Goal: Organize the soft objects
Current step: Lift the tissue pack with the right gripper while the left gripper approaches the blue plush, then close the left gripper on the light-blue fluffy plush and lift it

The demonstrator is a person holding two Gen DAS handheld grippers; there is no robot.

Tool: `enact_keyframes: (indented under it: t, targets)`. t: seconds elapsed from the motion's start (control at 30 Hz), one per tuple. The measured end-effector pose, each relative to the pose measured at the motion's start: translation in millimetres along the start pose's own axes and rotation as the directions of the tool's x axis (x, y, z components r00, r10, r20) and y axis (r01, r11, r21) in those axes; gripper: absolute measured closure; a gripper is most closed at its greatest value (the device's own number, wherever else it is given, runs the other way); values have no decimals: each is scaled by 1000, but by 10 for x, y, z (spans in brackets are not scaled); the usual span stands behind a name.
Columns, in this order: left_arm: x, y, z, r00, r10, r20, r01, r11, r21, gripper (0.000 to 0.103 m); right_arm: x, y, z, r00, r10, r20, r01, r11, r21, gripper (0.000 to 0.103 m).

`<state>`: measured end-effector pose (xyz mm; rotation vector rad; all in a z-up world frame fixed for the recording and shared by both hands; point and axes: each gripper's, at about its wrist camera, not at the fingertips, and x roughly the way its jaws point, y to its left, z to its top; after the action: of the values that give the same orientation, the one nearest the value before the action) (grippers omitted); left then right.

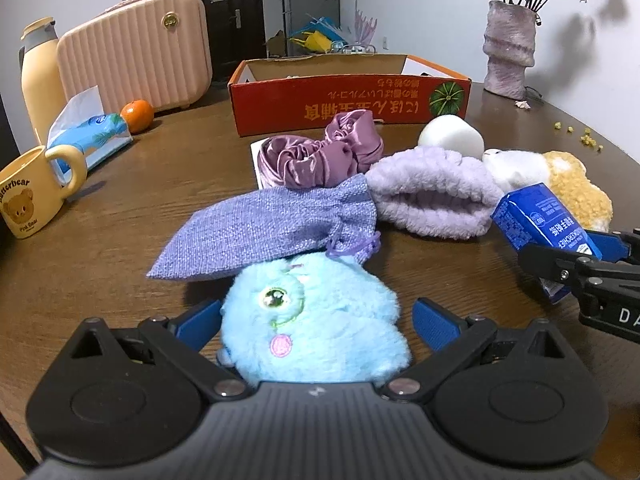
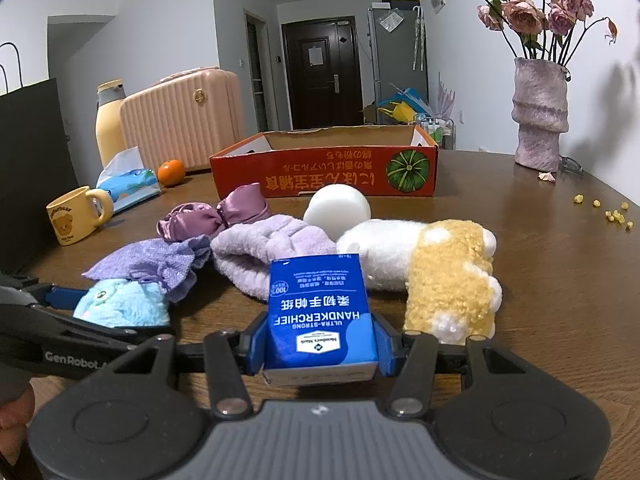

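Observation:
A light blue plush toy (image 1: 316,328) lies on the brown table between the wide-apart blue pads of my left gripper (image 1: 318,320), which is open; its right pad stands clear of the fur. My right gripper (image 2: 320,344) is shut on a blue handkerchief pack (image 2: 318,312), held just above the table, also visible at the right of the left wrist view (image 1: 540,220). Behind lie a purple drawstring pouch (image 1: 272,232), a lilac fluffy cloth (image 1: 432,196), a purple satin scrunchie (image 1: 316,156), a white round soft piece (image 1: 450,136) and a white-and-yellow plush (image 2: 440,272). An open red cardboard box (image 1: 348,104) stands beyond.
On the left stand a yellow bear mug (image 1: 30,196), a tissue pack (image 1: 90,136), an orange (image 1: 137,115), a pink case (image 1: 136,56) and a yellow bottle (image 1: 40,76). A vase of flowers (image 2: 540,116) and yellow crumbs (image 2: 612,212) occupy the right. A black bag (image 2: 32,168) rises at far left.

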<state>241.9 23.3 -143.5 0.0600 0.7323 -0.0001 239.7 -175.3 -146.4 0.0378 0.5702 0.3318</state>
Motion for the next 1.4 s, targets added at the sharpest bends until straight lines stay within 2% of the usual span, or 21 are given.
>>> enact_keyframes:
  t: [0.3, 0.5, 0.63, 1.4]
  targets:
    - [34, 13, -22, 1000, 15, 0, -15, 1000, -9, 2, 9, 10, -21, 1000, 13, 5, -13, 1000, -2, 52]
    - [17, 50, -34, 1000, -22, 14, 22, 999, -28, 21, 27, 40, -34, 1000, 24, 2, -24, 1000, -16, 52]
    - [-12, 66, -49, 999, -30, 27, 31, 999, -36, 27, 20, 68, -49, 1000, 29, 6, -29, 999, -32, 52]
    - [-405, 136, -176, 993, -6, 120, 18, 995, -102, 29, -119, 40, -12, 999, 24, 39, -23, 999, -37, 52]
